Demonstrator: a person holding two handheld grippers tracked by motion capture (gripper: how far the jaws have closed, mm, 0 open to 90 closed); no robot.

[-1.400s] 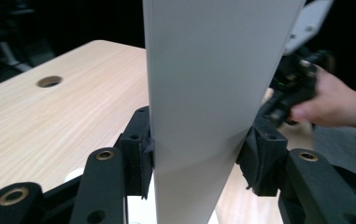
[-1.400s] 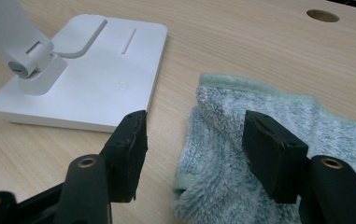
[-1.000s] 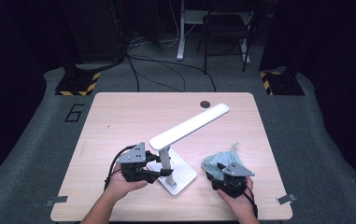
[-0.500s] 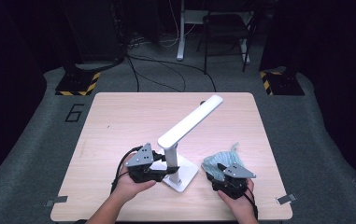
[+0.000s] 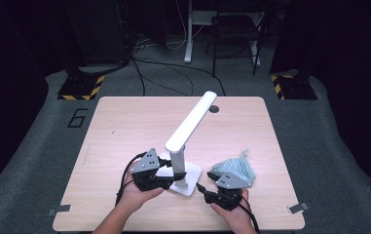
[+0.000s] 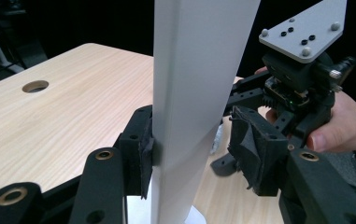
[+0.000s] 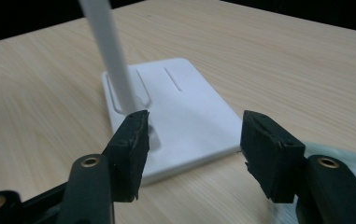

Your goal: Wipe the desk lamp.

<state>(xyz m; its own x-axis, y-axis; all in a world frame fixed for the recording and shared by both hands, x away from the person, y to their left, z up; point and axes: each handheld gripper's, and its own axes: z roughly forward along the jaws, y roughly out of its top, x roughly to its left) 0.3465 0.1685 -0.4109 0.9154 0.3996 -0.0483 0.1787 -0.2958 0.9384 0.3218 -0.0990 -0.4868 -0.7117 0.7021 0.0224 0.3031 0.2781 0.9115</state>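
L hand (image 5: 137,195) comes in from the bottom edge of the high view, forearm angled up-right, and holds the left gripper (image 5: 161,179) low and about level over the worktop (image 5: 124,126), pointing at the lamp (image 5: 188,126). In the left gripper view its jaws stand either side of the lamp's white upright post (image 6: 194,93): one pad lies against the post, the other has a narrow gap to it, so jaws are partly open and have just been opening; no firm clamp.

R hand (image 5: 231,207) is near the front edge, wrist bent inward, and holds the right gripper (image 5: 207,187) low, aimed left at the lamp base (image 7: 185,116). Jaws about half open, just been closing a bit, nothing between them; one pad sits just in front of the base's corner, can't tell if touching.

Lamp stands on the near-centre worktop, base flat, head tilted up and away. Teal cloth (image 5: 236,168) lies just beside the R gripper.
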